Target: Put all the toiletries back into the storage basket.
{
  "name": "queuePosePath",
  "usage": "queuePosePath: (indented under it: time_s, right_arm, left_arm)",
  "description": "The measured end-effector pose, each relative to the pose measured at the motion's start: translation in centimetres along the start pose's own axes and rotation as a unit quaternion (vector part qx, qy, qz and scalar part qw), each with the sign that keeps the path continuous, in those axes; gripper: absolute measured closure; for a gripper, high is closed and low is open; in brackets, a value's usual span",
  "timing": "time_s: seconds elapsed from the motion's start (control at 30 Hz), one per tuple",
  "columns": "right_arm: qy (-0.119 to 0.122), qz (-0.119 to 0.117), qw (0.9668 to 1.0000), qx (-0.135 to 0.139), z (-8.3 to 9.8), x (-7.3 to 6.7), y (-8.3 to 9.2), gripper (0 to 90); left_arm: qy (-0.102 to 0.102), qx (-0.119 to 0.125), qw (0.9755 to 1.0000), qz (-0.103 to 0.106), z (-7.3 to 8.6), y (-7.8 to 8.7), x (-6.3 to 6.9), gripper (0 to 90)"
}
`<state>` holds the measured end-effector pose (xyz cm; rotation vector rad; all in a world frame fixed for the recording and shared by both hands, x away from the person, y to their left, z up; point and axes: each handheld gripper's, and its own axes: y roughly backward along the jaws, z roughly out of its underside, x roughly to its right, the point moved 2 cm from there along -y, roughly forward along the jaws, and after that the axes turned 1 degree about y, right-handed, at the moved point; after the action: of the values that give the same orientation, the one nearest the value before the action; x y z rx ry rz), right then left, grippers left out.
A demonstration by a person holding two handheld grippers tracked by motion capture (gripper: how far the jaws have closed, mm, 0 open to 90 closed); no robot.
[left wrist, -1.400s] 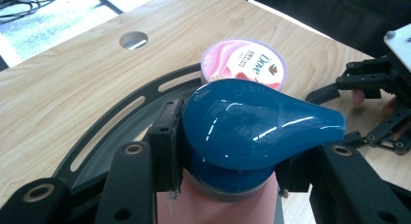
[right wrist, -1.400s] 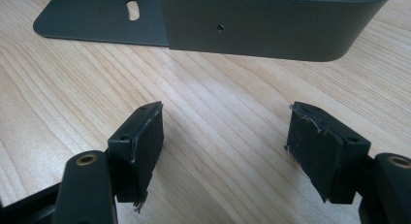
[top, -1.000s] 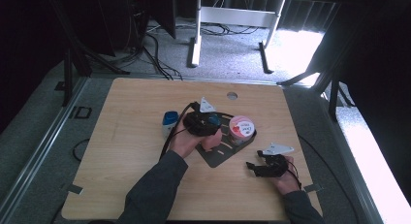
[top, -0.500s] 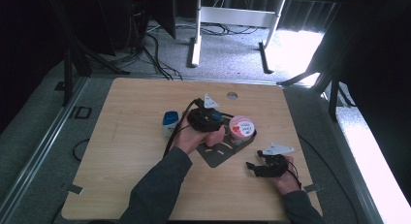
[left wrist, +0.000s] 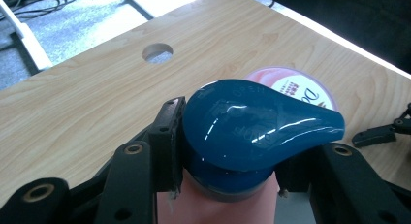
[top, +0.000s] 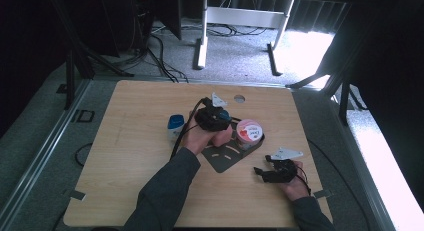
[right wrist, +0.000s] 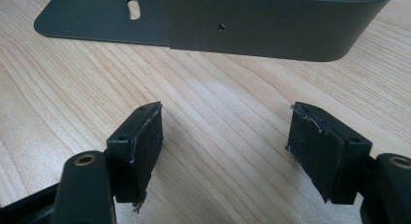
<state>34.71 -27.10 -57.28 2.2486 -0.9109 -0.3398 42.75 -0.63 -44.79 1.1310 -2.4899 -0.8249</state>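
The left gripper sits out over the middle of the table, the forearm reaching in from the bottom edge at a slant, hand wrapped around the body with the wrist bent forward. Its jaws are clamped on the pink bottle, pads pressing either side just under the blue cap, which bulges up between them in the left gripper view. Just past that cap lies the pink-lidded tub, seated in the dark metal bracket. Off on the side away from the tub stands a small blue-and-white container, near but apart. The right gripper rests low near the table's edge, hand curled behind it, jaws standing apart with bare wood between them, and the bracket's wall straight ahead.
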Motion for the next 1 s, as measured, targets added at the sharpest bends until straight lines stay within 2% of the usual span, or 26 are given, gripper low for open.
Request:
queuePosePath:
  time_s: [0.37, 0.57, 0.9, 1.0]
  right_arm:
    - [0.0, 0.0, 1.0, 0.0, 0.0, 0.0, 0.0, 28.0]
    - [0.001, 0.0, 1.0, 0.0, 0.0, 0.0, 0.0, 27.9]
    - [-0.001, -0.001, 1.0, 0.0, 0.0, 0.0, 0.0, 27.9]
    - [-0.002, -0.002, 1.0, 0.001, 0.0, 0.0, 0.0, 27.9]
  left_arm:
    - [0.001, -0.005, 1.0, -0.008, -0.9, -1.0, -0.1, 52.7]
    - [0.007, 0.001, 0.9999, -0.008, -1.2, -1.4, 0.0, 52.7]
    - [-0.001, -0.006, 0.9995, -0.031, -2.1, -3.5, 0.1, 52.7]
    - [0.007, -0.006, 0.9993, -0.035, -2.1, -4.0, -0.1, 52.8]
